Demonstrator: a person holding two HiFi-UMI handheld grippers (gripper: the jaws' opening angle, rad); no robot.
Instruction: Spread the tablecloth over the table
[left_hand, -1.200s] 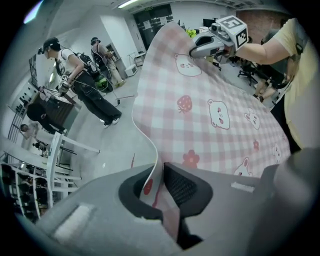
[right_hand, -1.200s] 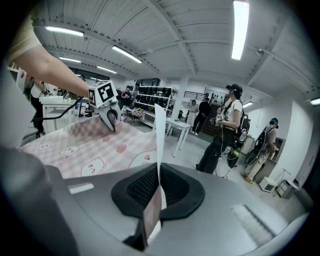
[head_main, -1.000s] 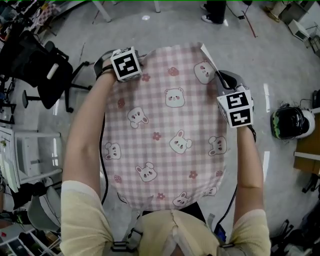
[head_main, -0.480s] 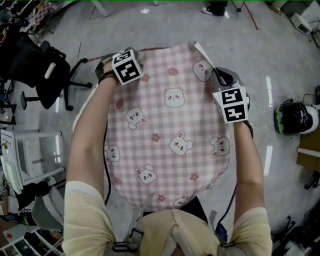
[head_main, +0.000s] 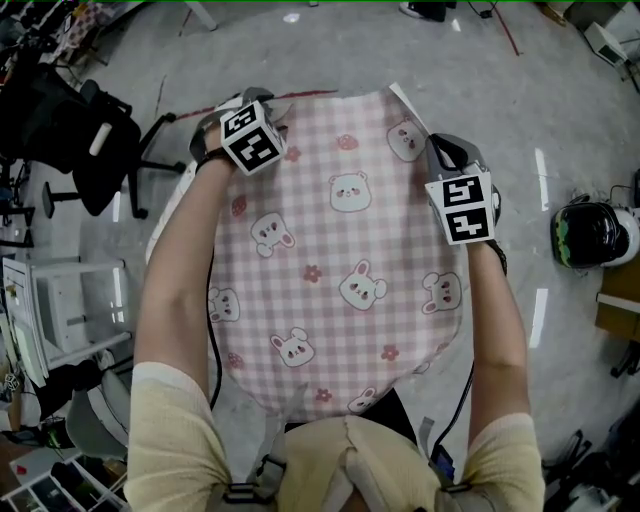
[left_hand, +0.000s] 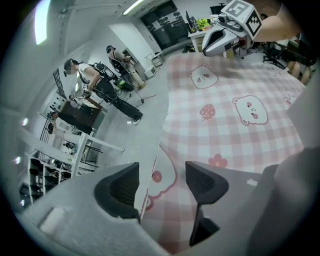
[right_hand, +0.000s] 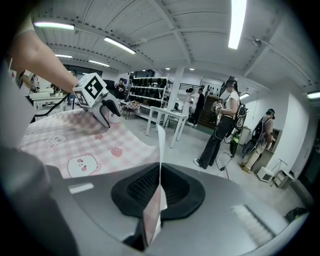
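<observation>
Over the floor (head_main: 330, 50), the left gripper (left_hand: 162, 186) has opened around the tablecloth (left_hand: 240, 135).

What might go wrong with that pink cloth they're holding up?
1. The left gripper has its jaws apart, with the tablecloth edge loose between them; that side may slip out and drop.
2. The right gripper is shut on only a thin edge, so the whole cloth might end up hanging from that one pinch.
3. Only floor shows around the cloth, so it may land there.
</observation>
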